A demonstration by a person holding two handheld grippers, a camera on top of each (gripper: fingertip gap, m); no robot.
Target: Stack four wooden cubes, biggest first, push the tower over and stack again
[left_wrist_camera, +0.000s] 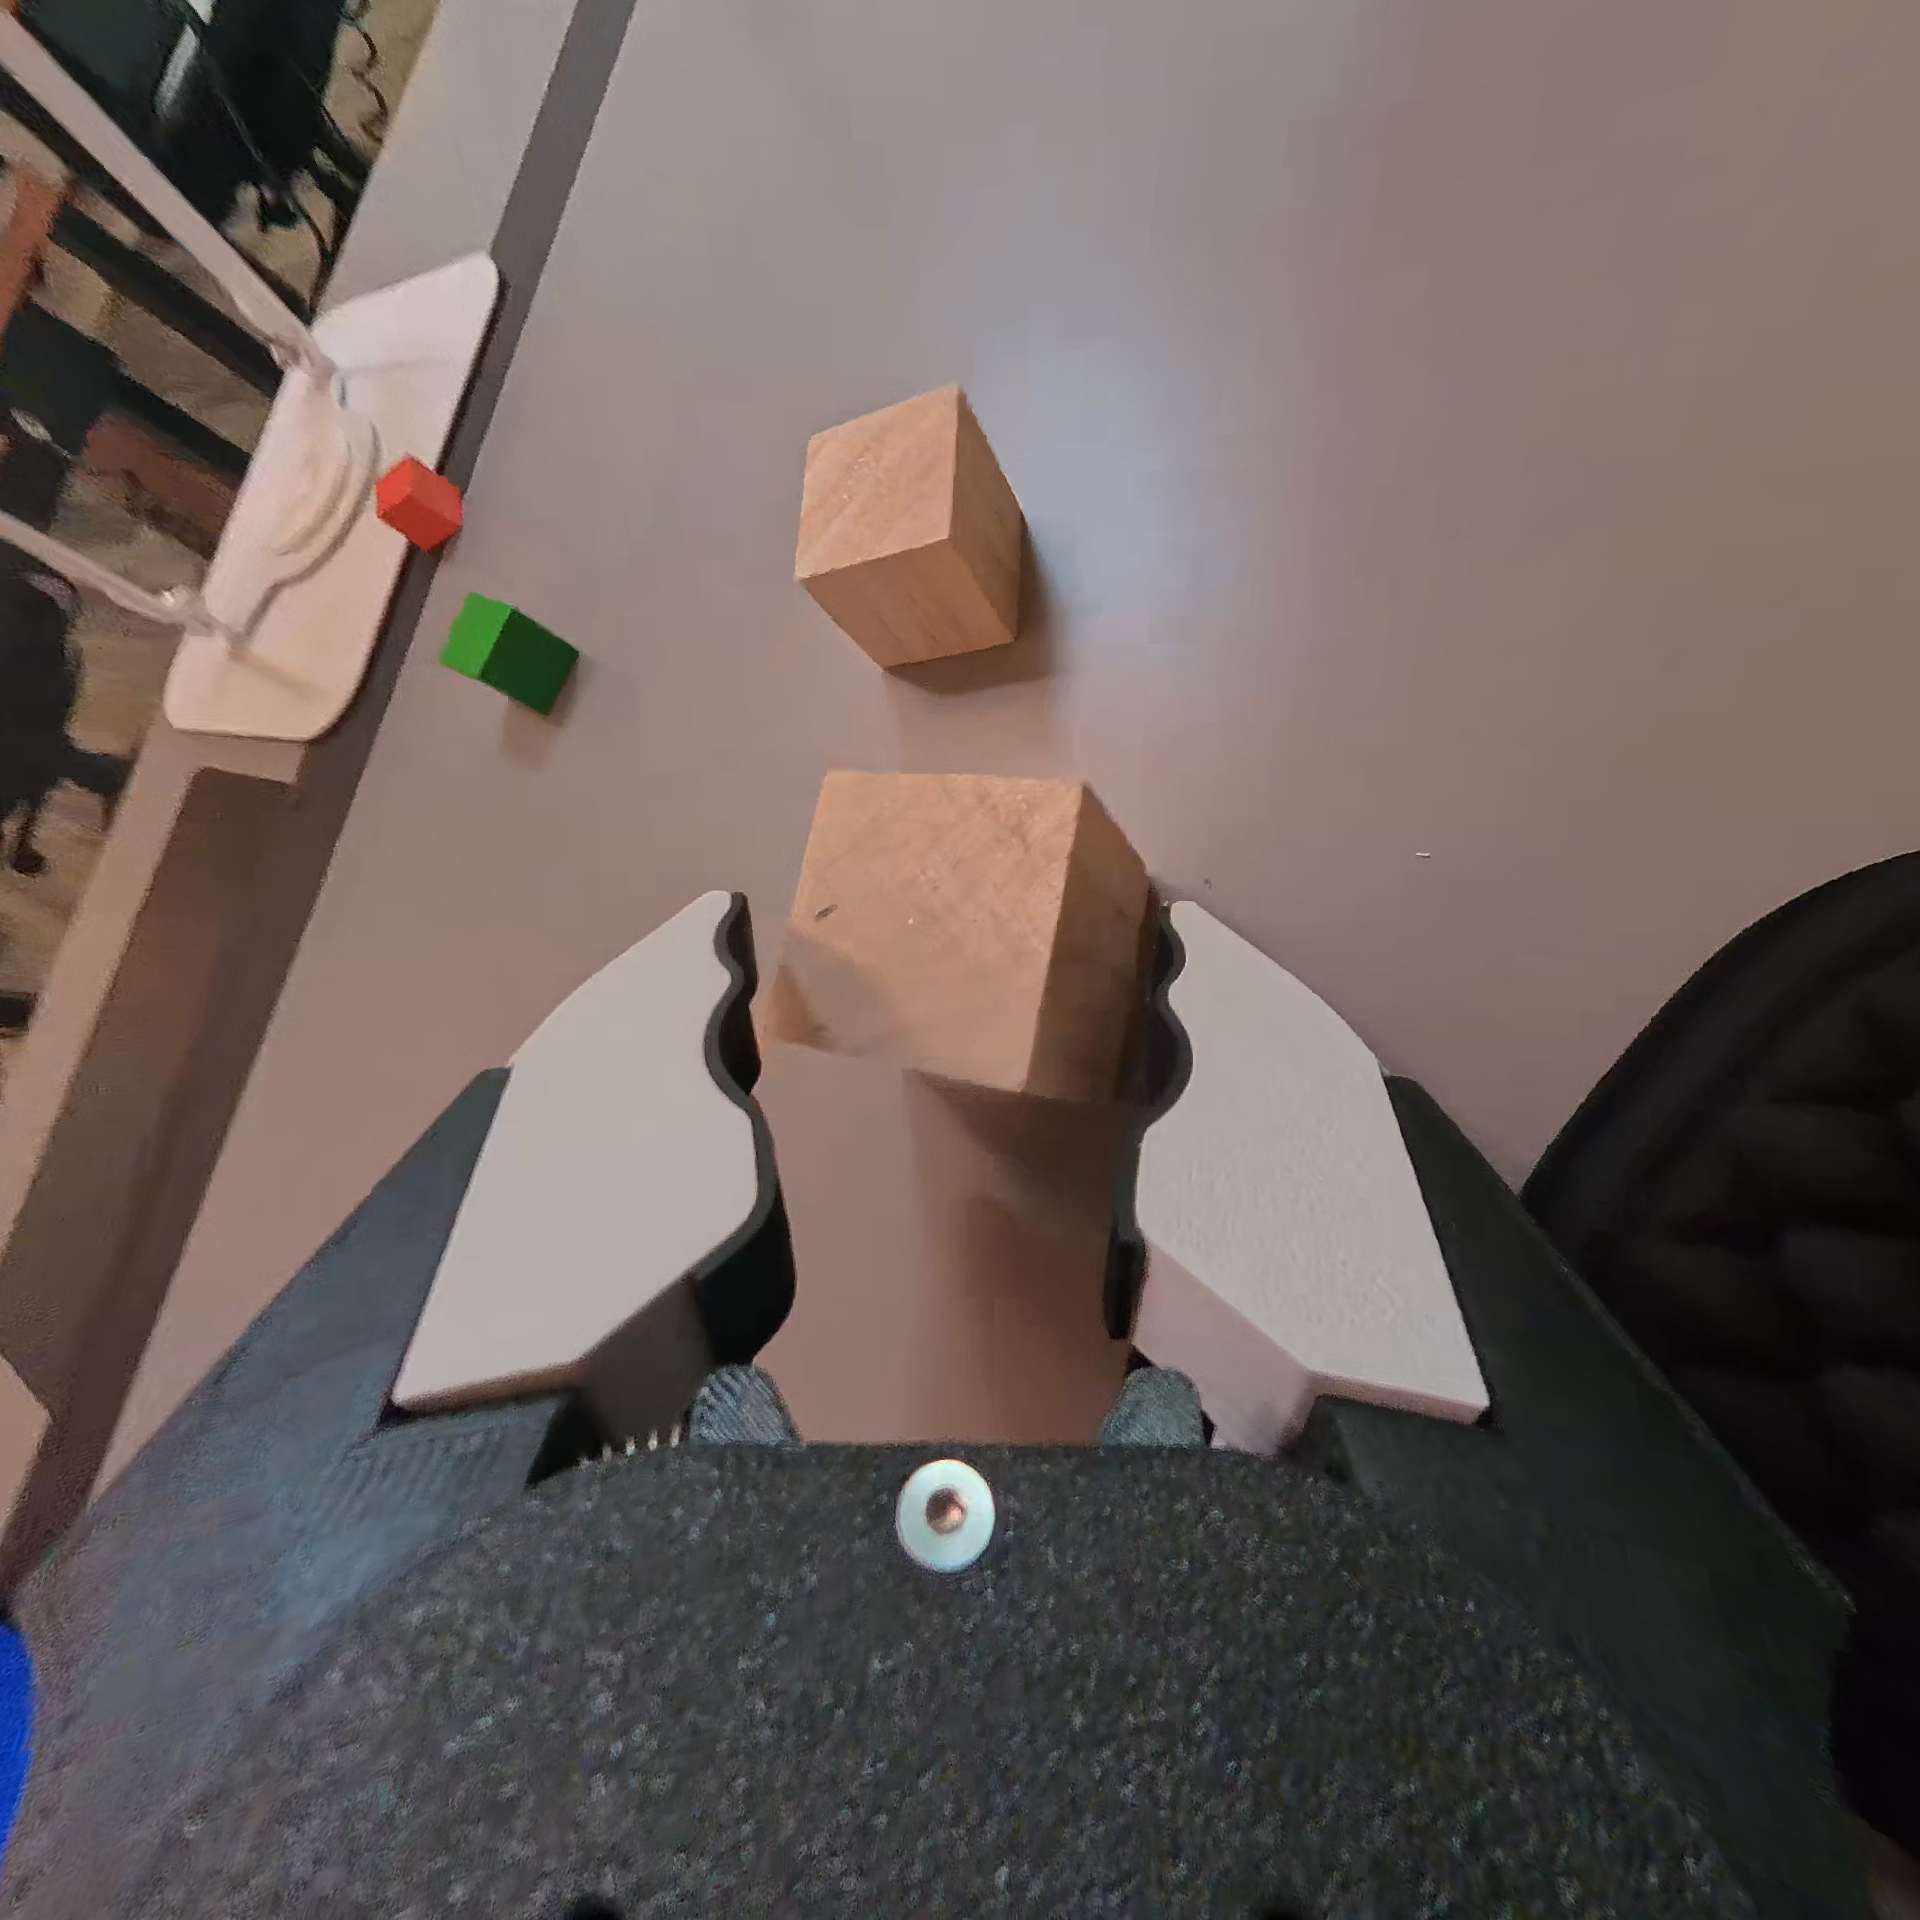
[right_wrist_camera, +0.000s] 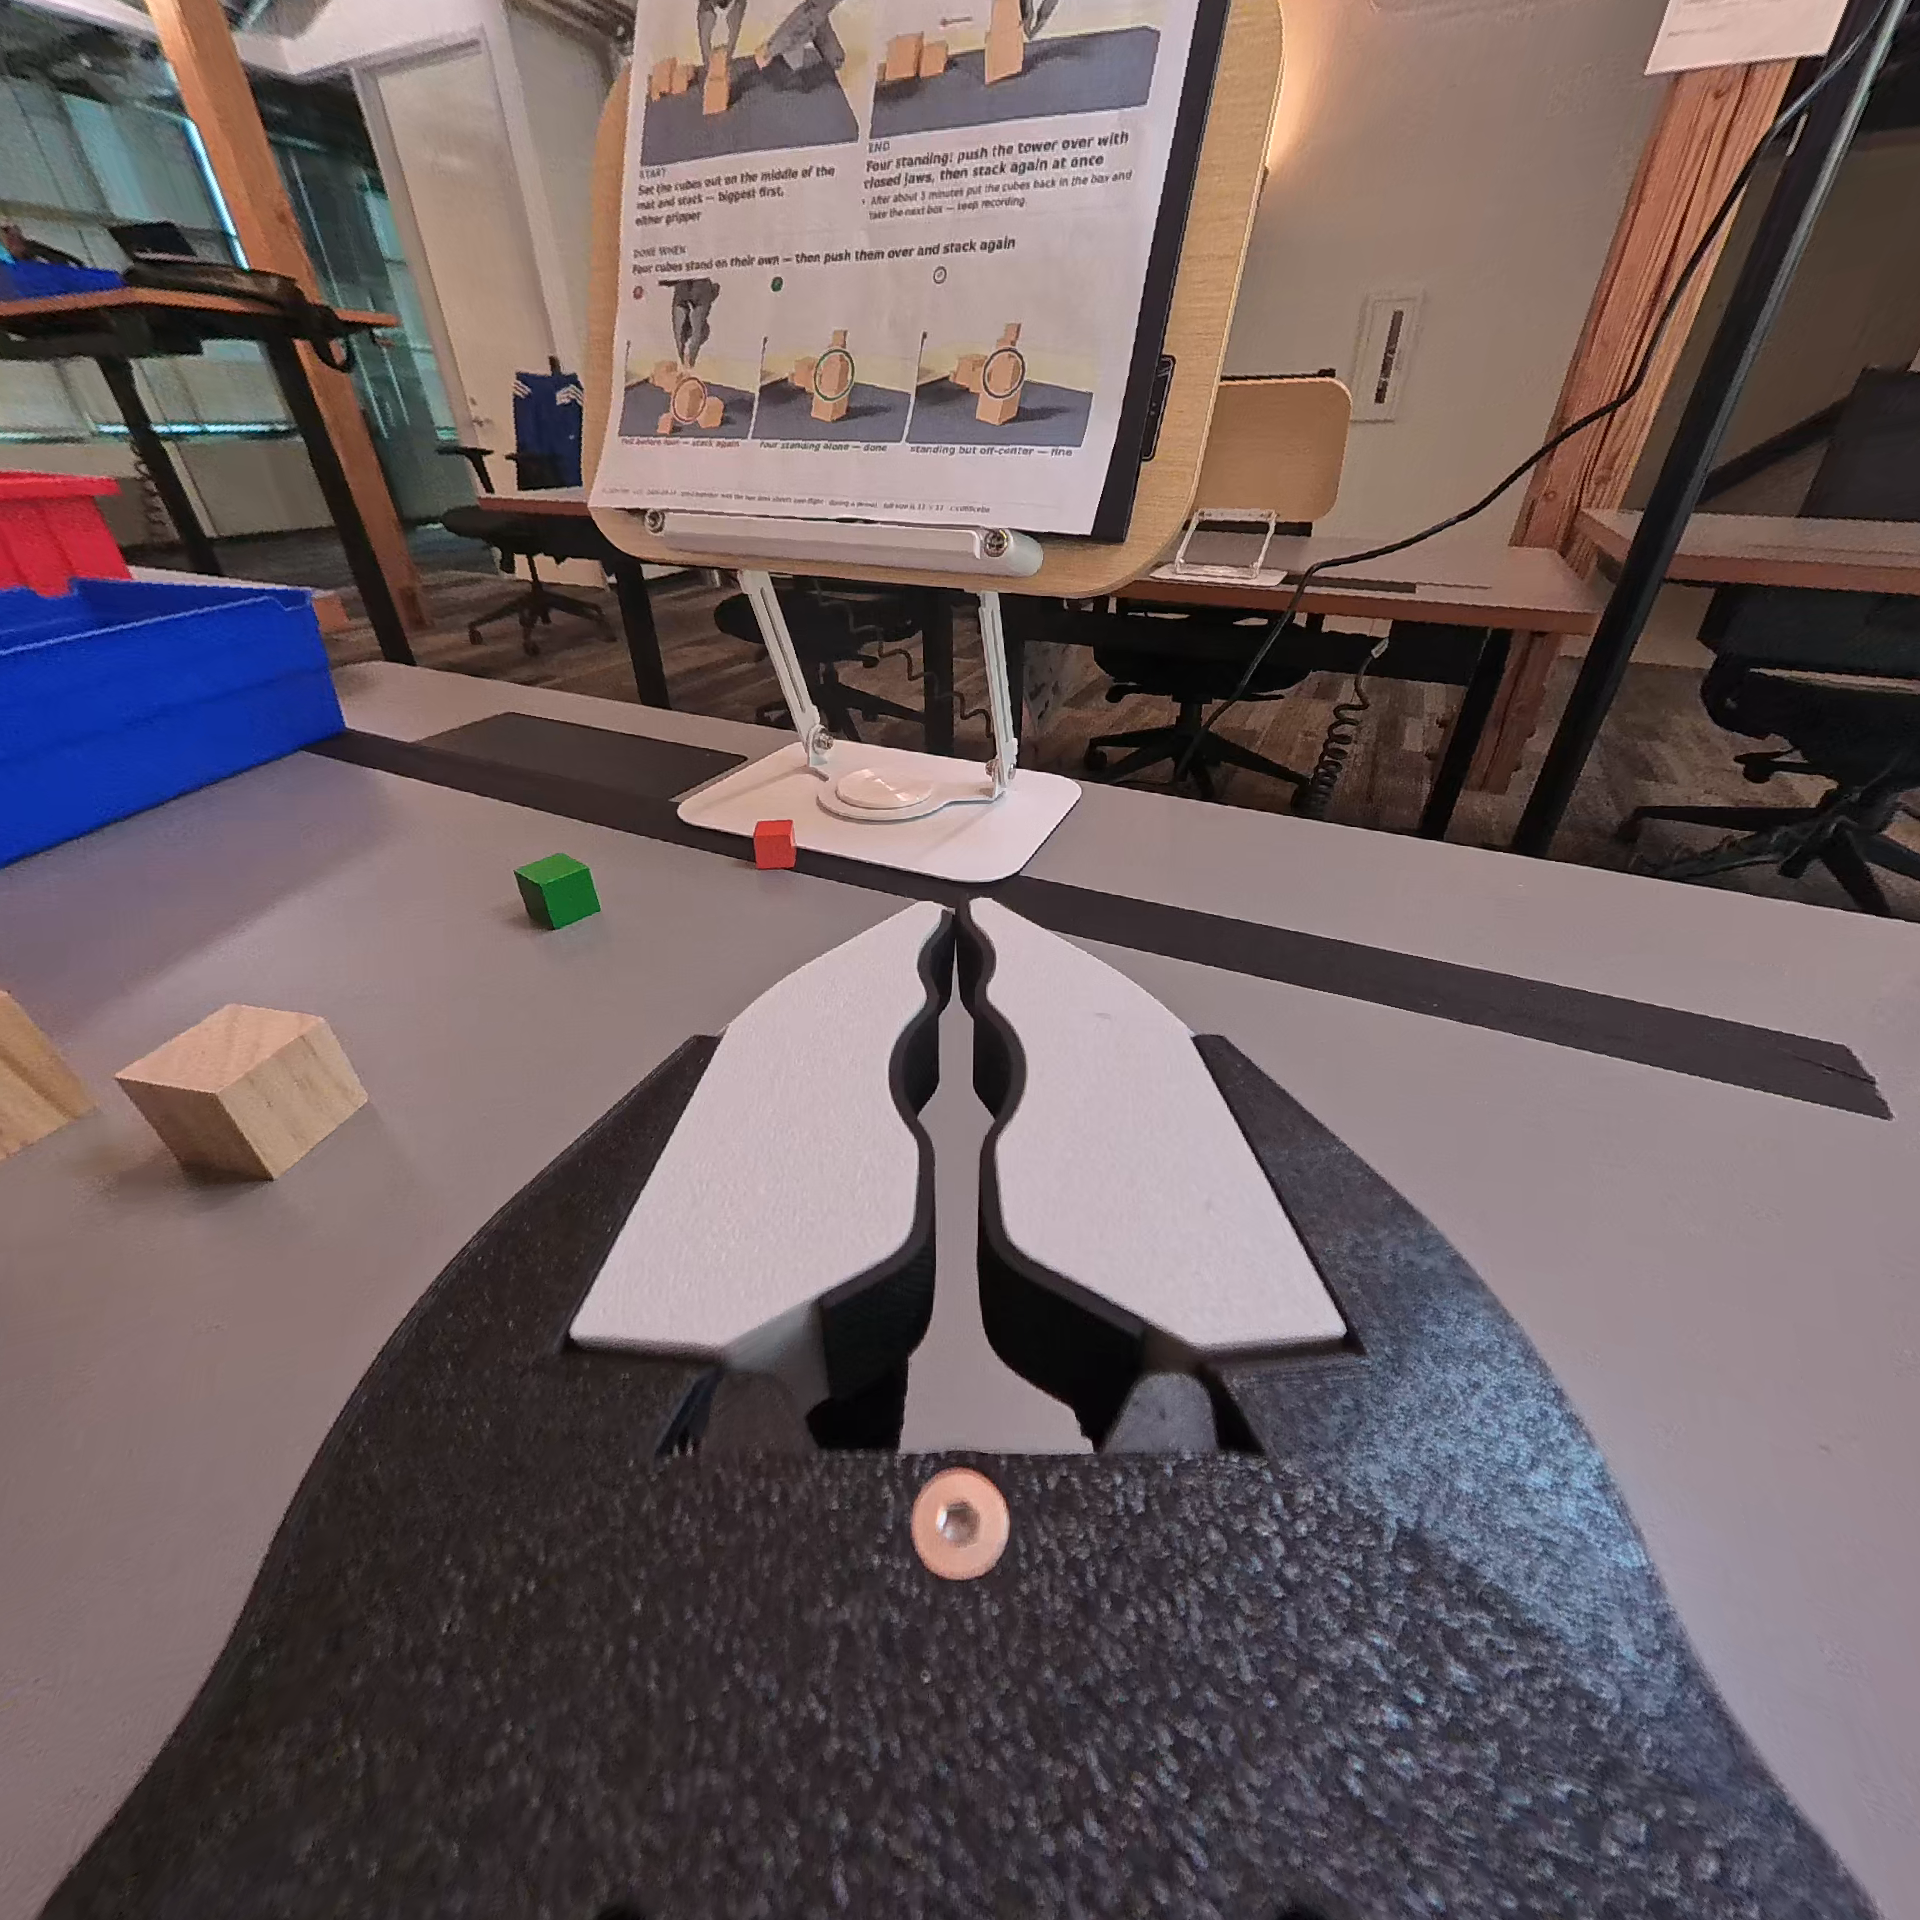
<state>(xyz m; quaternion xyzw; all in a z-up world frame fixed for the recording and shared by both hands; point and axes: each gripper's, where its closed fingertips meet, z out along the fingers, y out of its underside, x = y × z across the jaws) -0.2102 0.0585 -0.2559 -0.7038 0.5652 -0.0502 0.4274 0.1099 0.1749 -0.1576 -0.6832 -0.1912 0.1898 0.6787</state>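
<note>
In the left wrist view a large wooden cube [left_wrist_camera: 956, 925] sits tilted between the fingertips of my left gripper [left_wrist_camera: 954, 920]. The left pad [left_wrist_camera: 732, 997] stands clear of it with a narrow gap; the right pad lies close against its side. The jaws are wide open. A smaller wooden cube [left_wrist_camera: 909, 540] lies just beyond on the grey table [left_wrist_camera: 1351, 416]. A green cube [left_wrist_camera: 509, 655] and a red cube [left_wrist_camera: 419, 503] lie farther left. My right gripper [right_wrist_camera: 954, 920] is shut with nothing between its pads, low over the table. The smaller wooden cube [right_wrist_camera: 244, 1091], green cube [right_wrist_camera: 558, 890] and red cube [right_wrist_camera: 774, 843] lie to its left.
A white stand base [right_wrist_camera: 935, 821] carries a board with a printed sheet [right_wrist_camera: 904, 260] at the table's far edge. A black strip [right_wrist_camera: 1455, 997] runs across the table. Blue [right_wrist_camera: 145, 686] and red [right_wrist_camera: 52, 530] bins stand far left. A black padded thing [left_wrist_camera: 1745, 1195] is at right. The grippers' ends are close to 35 cm from one another.
</note>
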